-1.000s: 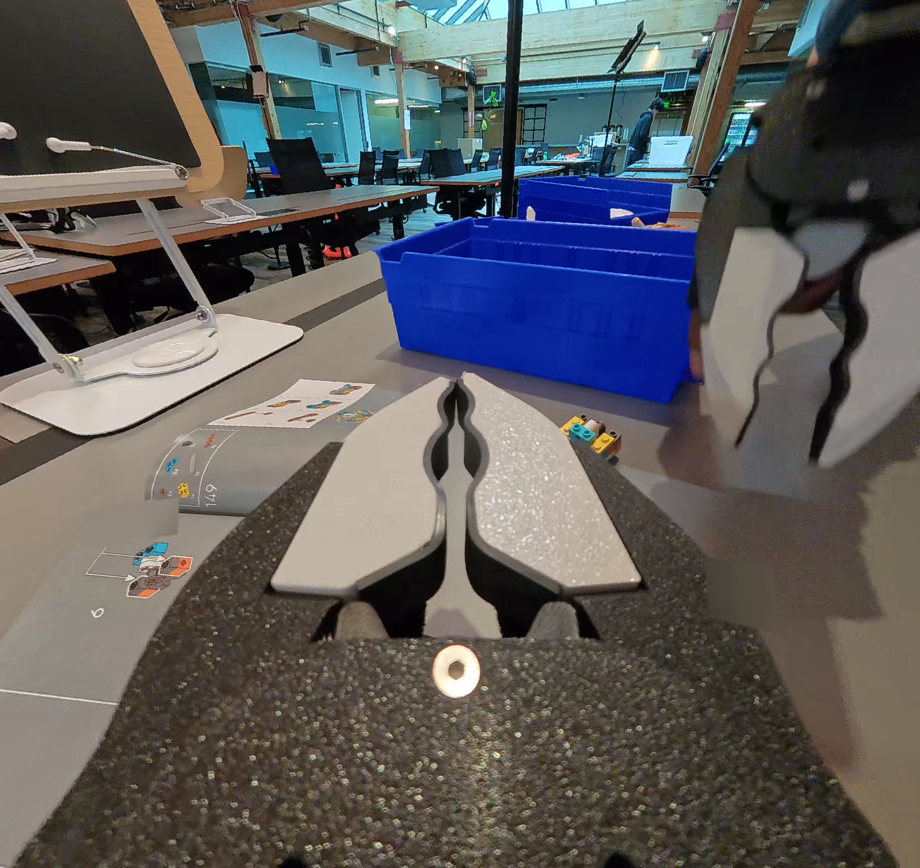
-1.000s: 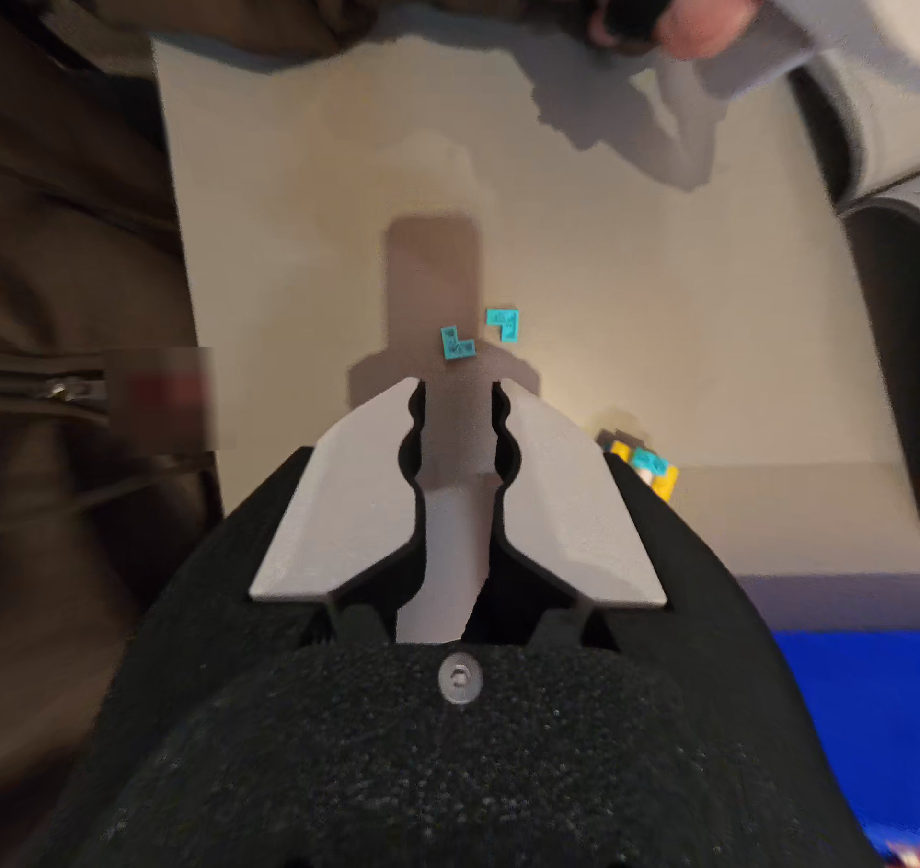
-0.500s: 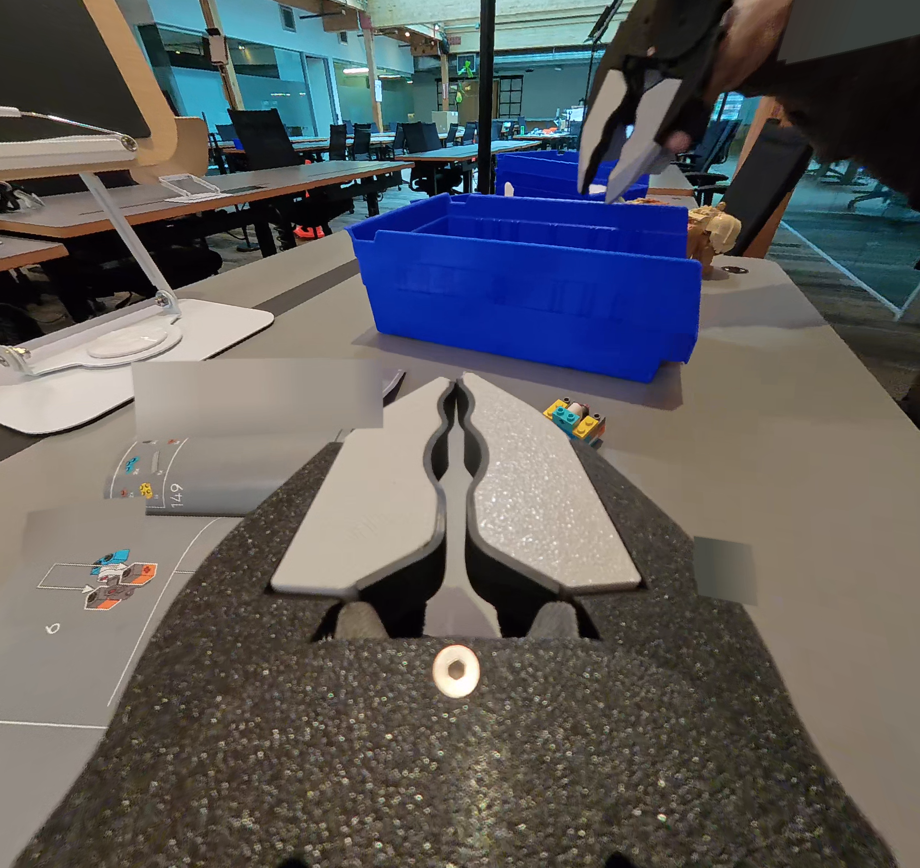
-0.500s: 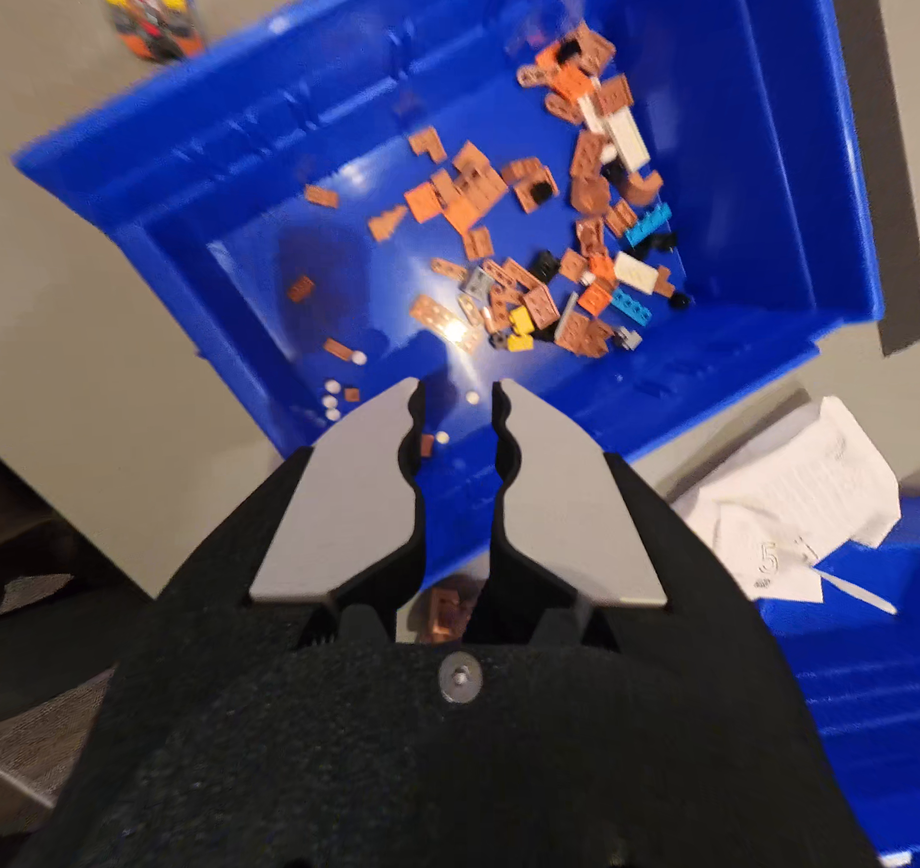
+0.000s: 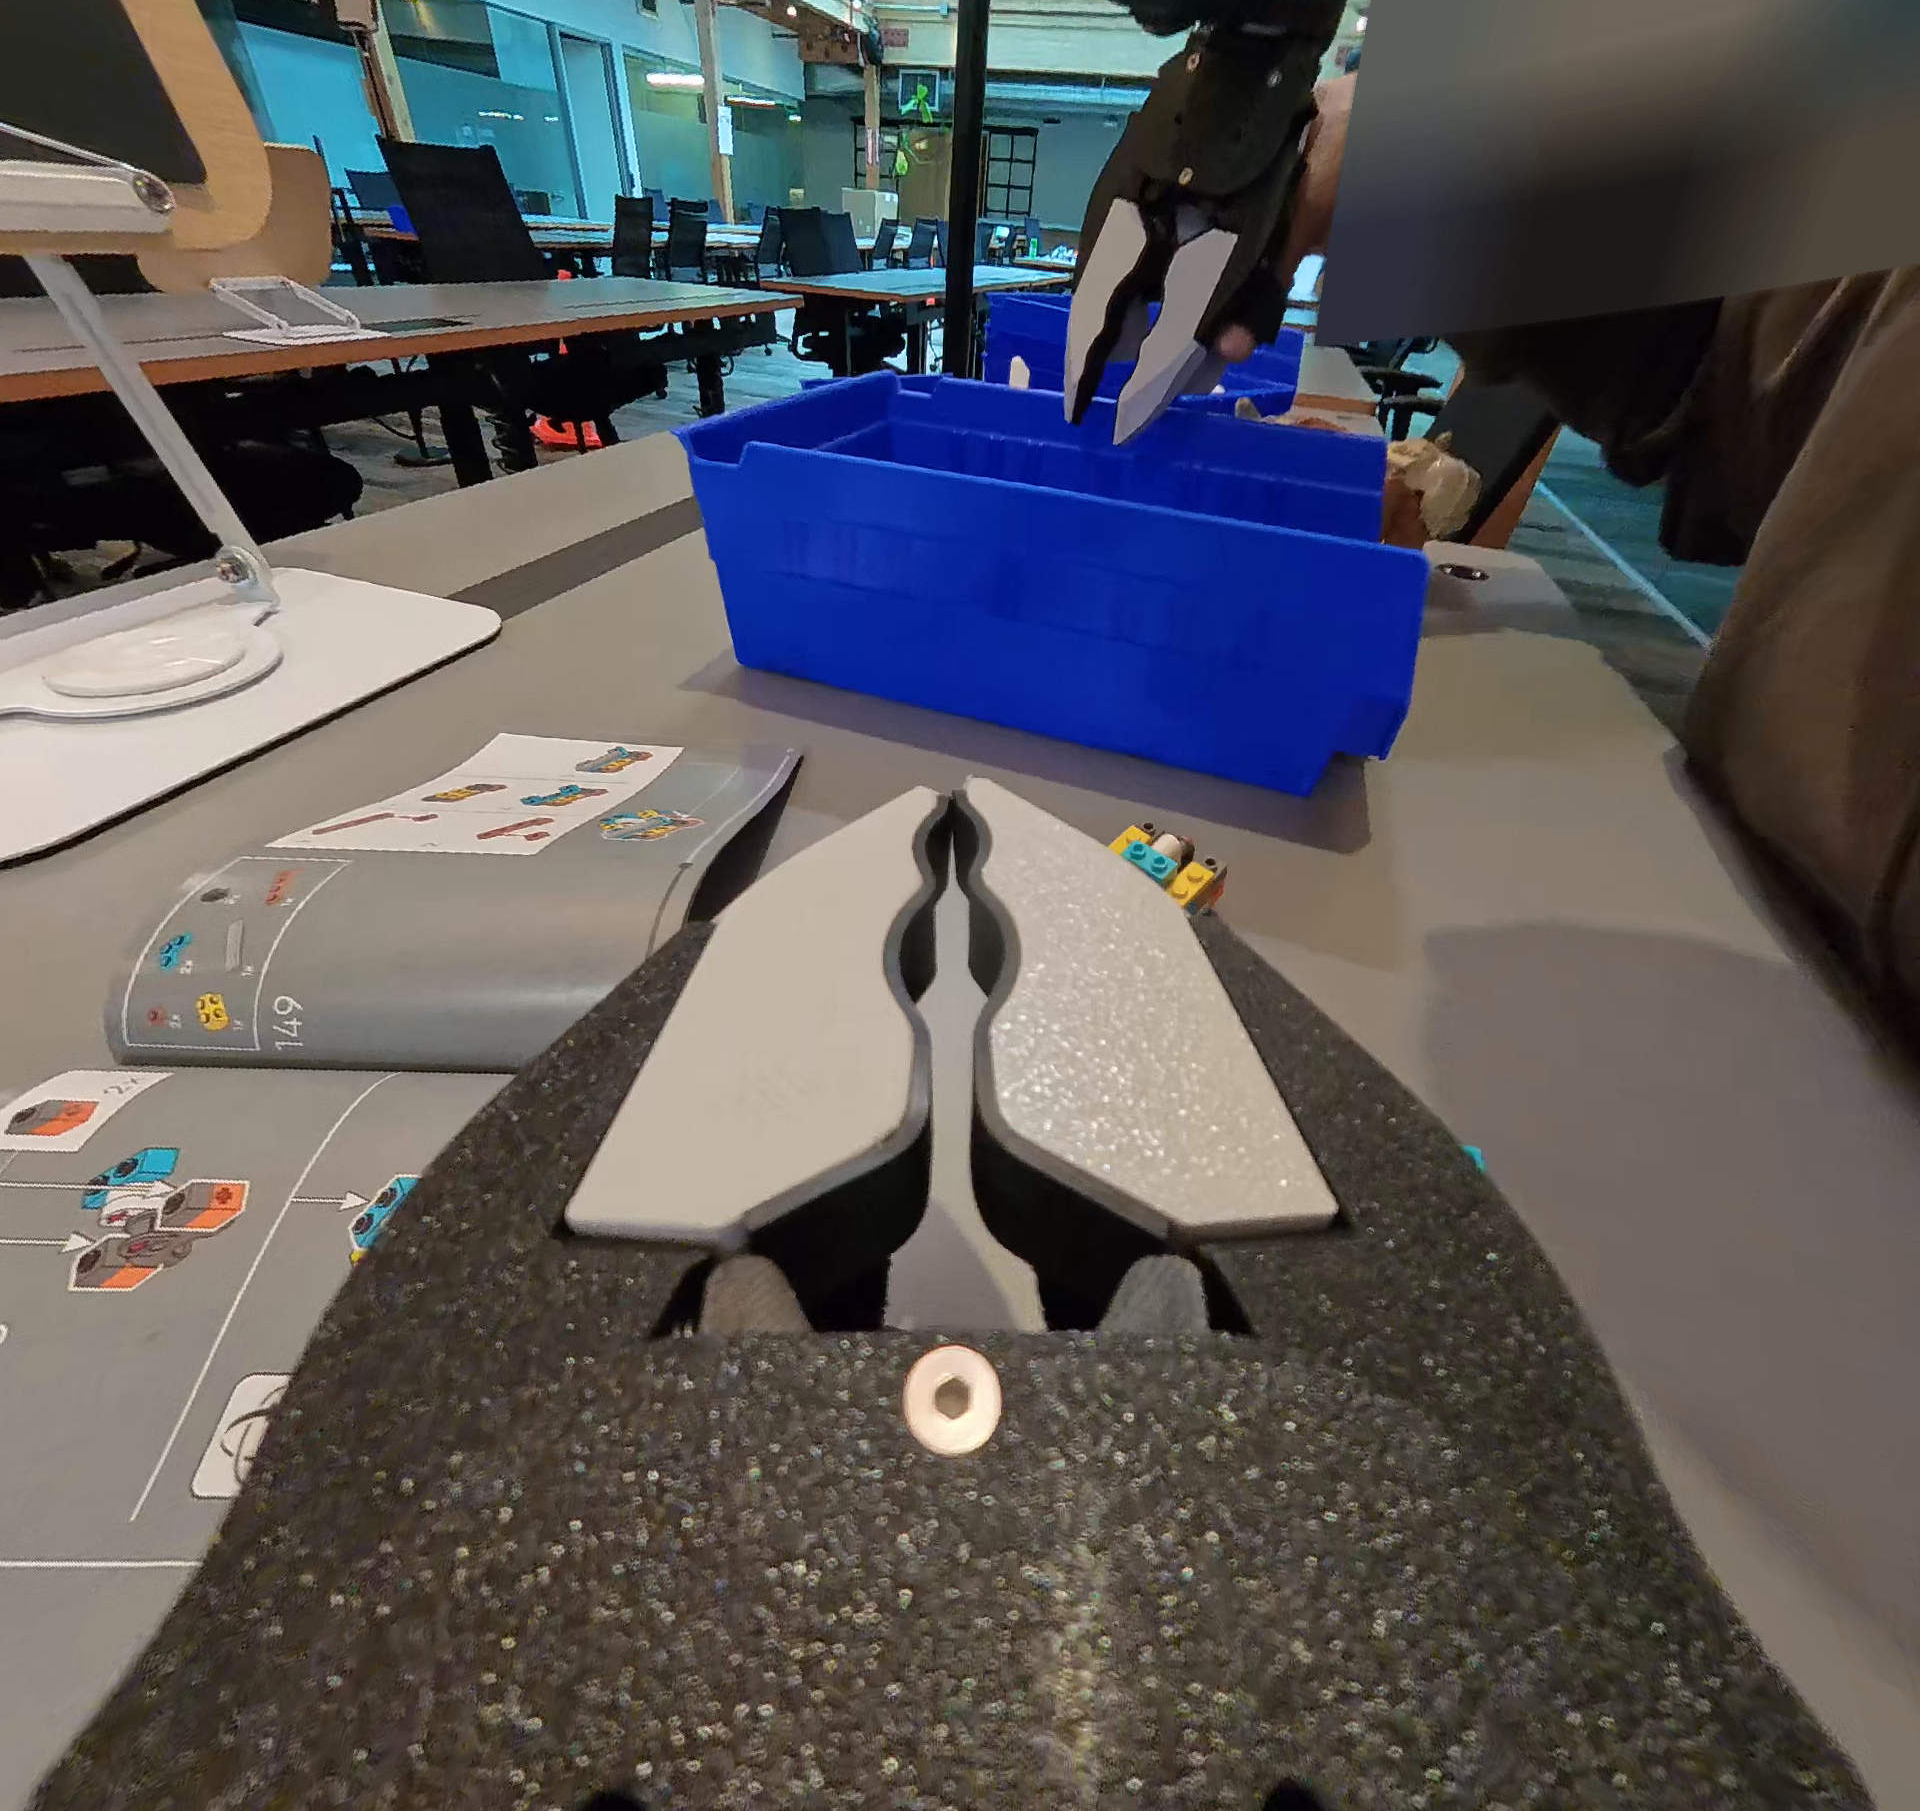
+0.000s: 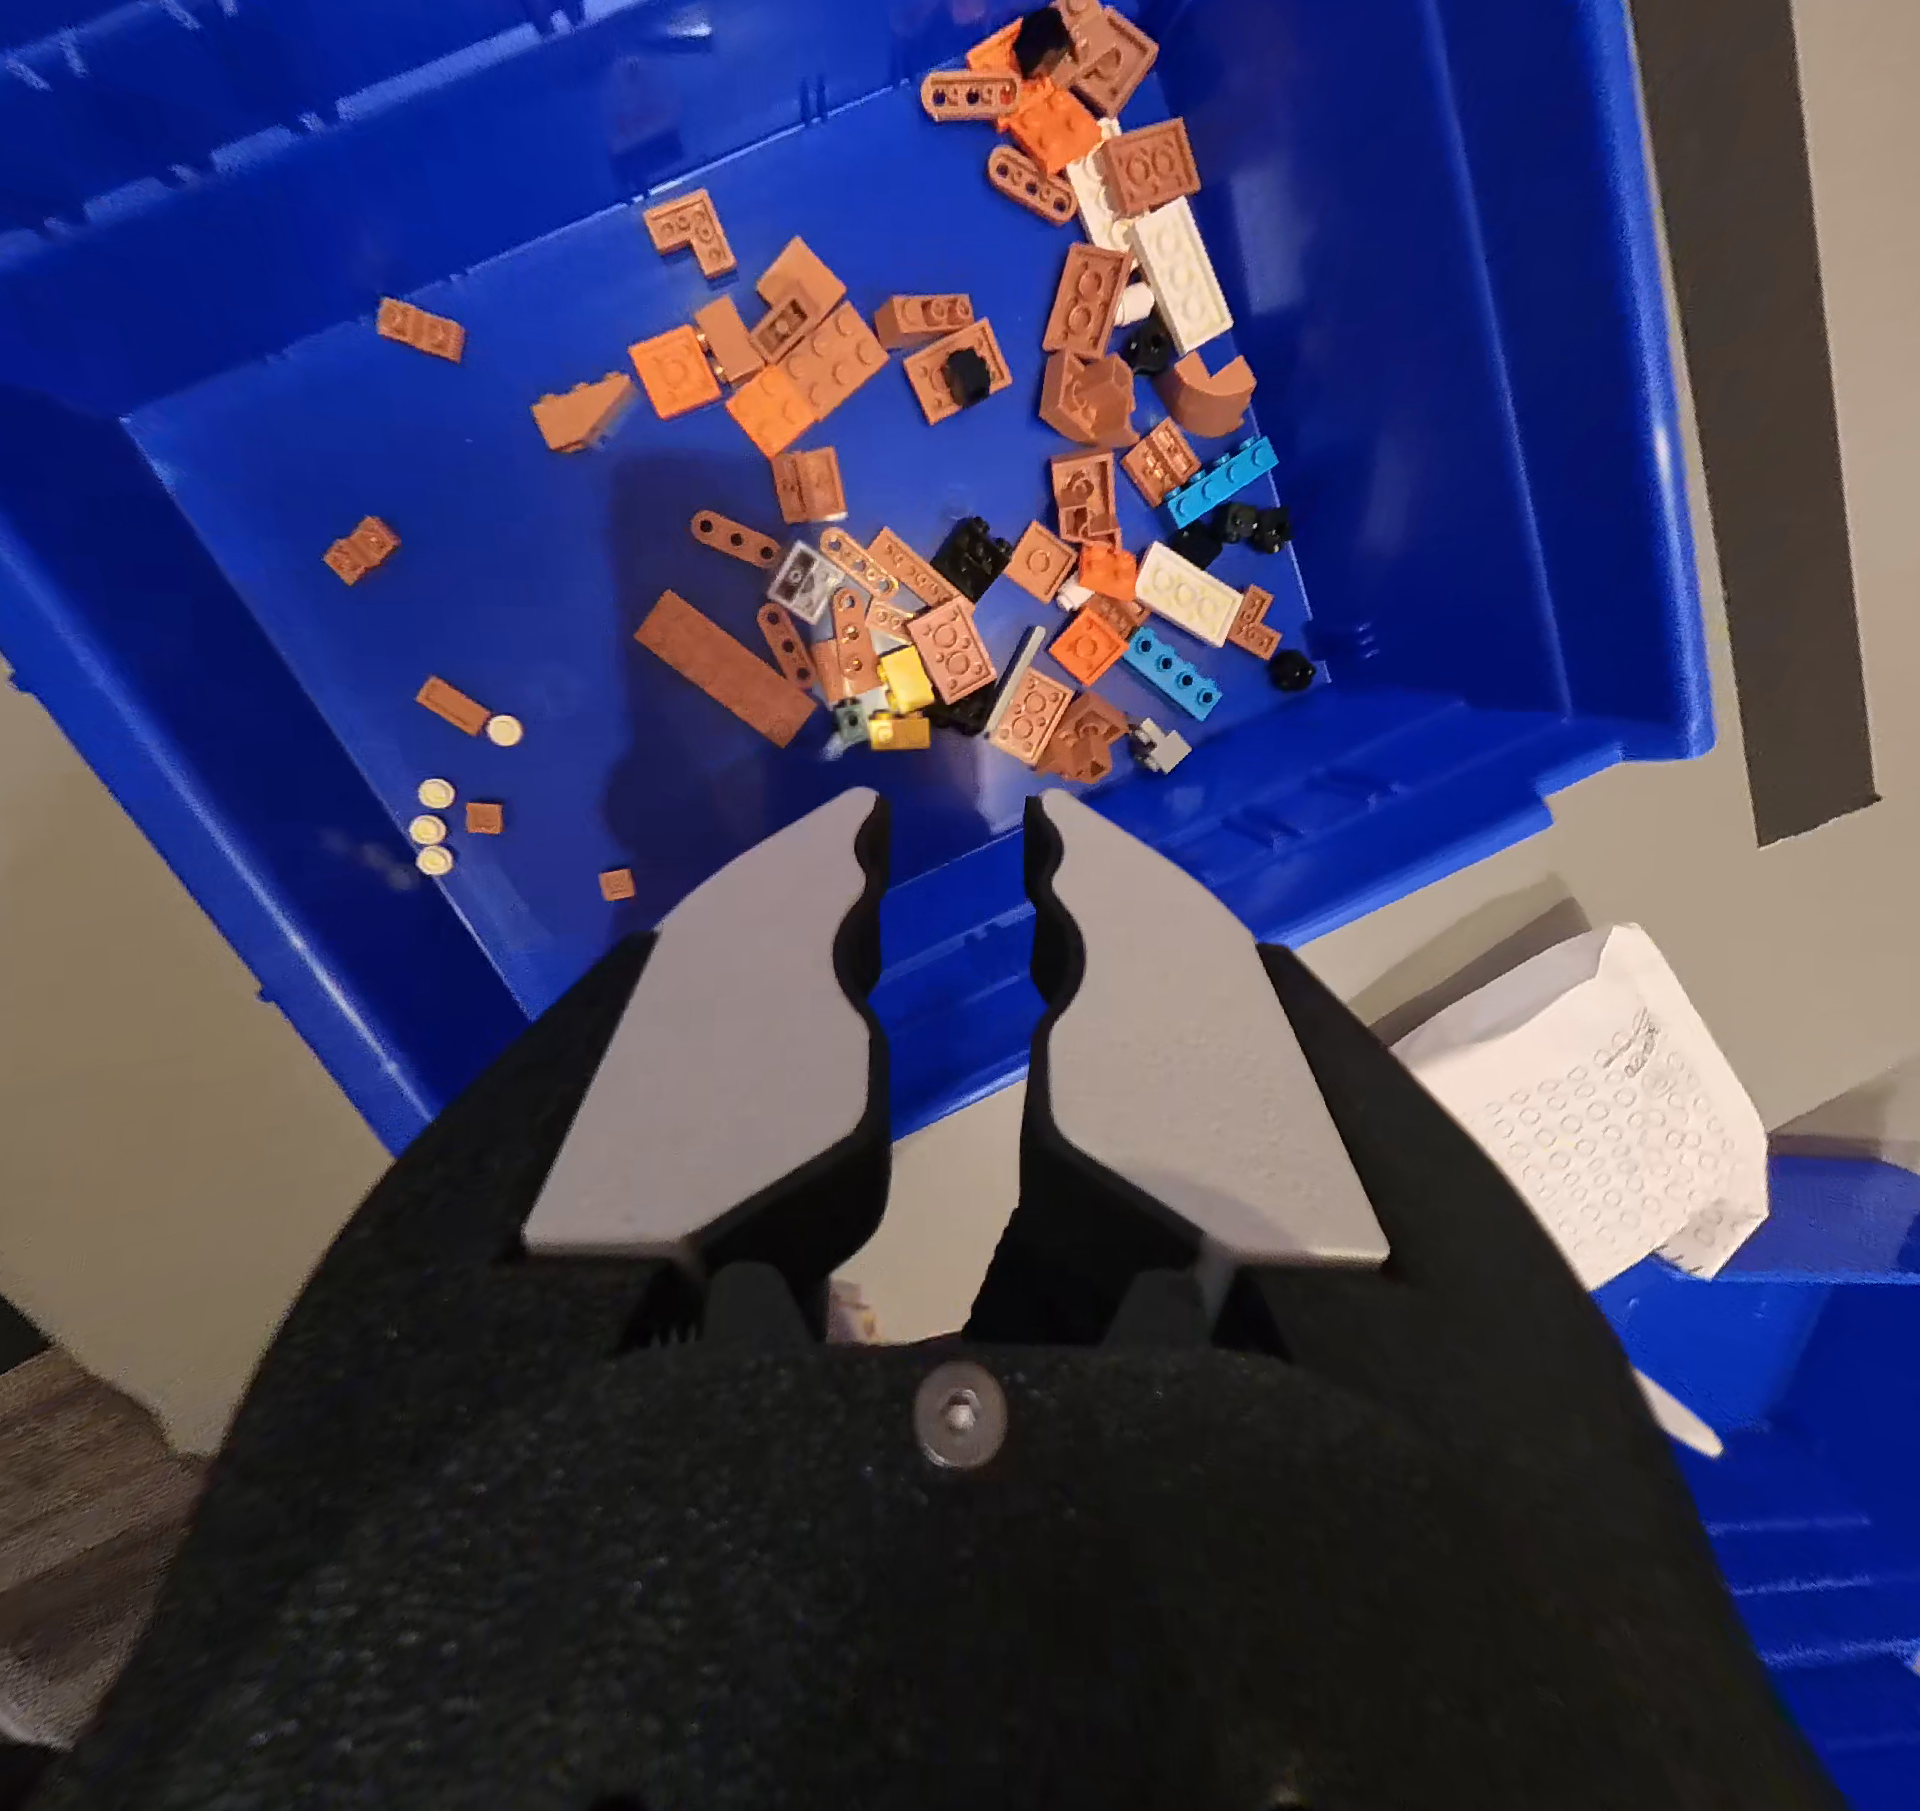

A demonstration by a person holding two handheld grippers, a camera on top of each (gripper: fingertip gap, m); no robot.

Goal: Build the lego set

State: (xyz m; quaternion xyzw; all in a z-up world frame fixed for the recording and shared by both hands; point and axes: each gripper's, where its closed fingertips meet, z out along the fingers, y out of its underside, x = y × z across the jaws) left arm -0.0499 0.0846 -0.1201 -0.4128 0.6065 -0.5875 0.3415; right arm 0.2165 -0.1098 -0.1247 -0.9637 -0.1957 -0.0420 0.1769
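Note:
My left gripper [image 5: 952, 797] is shut and empty, low over the grey table. Just right of its tip sits a small yellow, teal and orange lego assembly [image 5: 1169, 857]. The open instruction booklet [image 5: 436, 888] lies to the left. A blue bin [image 5: 1049, 608] stands behind. My right gripper [image 6: 954, 811] is open and empty, pointing down over the bin [image 6: 1455, 327]. It also shows in the left wrist view [image 5: 1101, 416]. The bin holds several loose bricks [image 6: 935, 473], mostly brown and orange, with white, black, blue and yellow ones.
A white tablet stand base [image 5: 208, 660] sits at the left on the table. A white paper bag [image 6: 1600, 1107] lies beside the bin, with a second blue bin [image 6: 1818, 1449] next to it. A person's brown sleeve [image 5: 1808, 681] is at the right. Spacing between my two grippers at the tips: around 35 centimetres.
My right gripper swung from the table, where two teal pieces lay, up over the blue bin and has come lower toward the bricks. My left gripper stayed shut and shifted only slightly.

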